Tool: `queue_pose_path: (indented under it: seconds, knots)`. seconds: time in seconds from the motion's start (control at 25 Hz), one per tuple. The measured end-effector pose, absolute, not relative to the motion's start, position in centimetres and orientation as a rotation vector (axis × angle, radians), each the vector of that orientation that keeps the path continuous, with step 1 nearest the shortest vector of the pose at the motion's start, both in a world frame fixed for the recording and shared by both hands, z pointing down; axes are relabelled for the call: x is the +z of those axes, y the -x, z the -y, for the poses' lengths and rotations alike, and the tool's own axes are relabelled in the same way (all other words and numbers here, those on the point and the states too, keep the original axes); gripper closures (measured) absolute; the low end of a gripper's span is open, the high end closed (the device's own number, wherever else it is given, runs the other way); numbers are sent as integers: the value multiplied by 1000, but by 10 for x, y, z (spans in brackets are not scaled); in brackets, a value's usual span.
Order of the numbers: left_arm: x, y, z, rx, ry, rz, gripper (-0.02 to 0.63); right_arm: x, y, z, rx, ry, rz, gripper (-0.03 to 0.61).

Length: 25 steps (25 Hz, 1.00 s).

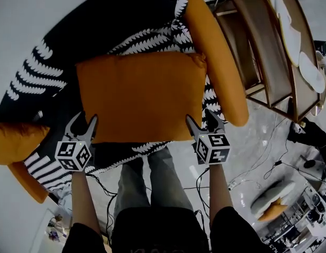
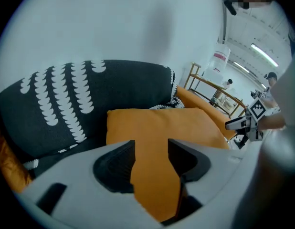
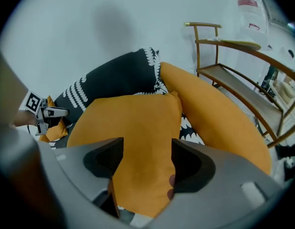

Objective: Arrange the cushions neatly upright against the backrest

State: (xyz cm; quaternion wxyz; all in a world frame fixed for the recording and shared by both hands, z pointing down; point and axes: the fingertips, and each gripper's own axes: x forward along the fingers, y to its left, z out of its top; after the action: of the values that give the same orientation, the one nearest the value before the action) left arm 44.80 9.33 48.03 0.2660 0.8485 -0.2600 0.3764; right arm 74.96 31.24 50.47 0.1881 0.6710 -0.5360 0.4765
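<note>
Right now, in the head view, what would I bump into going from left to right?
Small orange cushion → left gripper → big orange cushion → right gripper → wooden shelf.

No words or numbers can be read. The white cubes on the left gripper and right gripper carry only black square code patterns. The red label on a white container is too small to read.
</note>
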Motion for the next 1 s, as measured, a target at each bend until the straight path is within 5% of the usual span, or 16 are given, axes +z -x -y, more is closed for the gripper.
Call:
queue_pose_path:
  seconds: [0.4, 0.8, 1.0]
  knots:
    - [561, -437, -76, 1078, -2157, 691, 221, 574, -765, -313, 1543, -1848, 1442, 138]
    - [583, -443, -67, 1154, -2170, 706, 193, 606, -769, -298, 1572, -1658, 1524, 77]
    - [593, -438, -62, 1166, -2155, 701, 126, 614, -765, -298, 1604, -1610, 1527, 74]
